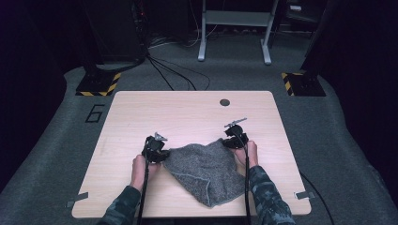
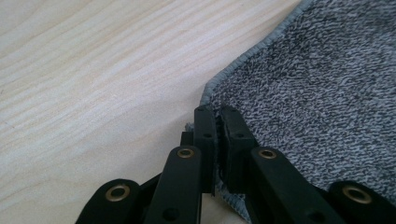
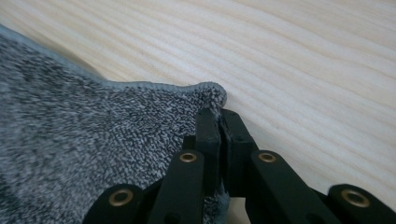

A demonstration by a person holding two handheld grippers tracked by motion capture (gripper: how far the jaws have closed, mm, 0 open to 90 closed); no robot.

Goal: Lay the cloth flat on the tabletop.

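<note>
A grey towel [image 1: 202, 169] lies crumpled at the lower middle of the frame, on the wooden table [image 1: 187, 110]. Your left gripper [image 2: 217, 122] is clenched on its left corner, your right gripper [image 3: 219, 123] on its right corner. Lift both corners evenly, keeping the edge between them taut, so neither slips.

We see the towel [image 1: 202, 169] lying on the table [image 1: 187, 112], toward its near edge. The left gripper [image 1: 159, 152] sits at the towel's left corner, the right gripper [image 1: 233, 140] at its far right corner, each pinching the cloth edge.
</note>
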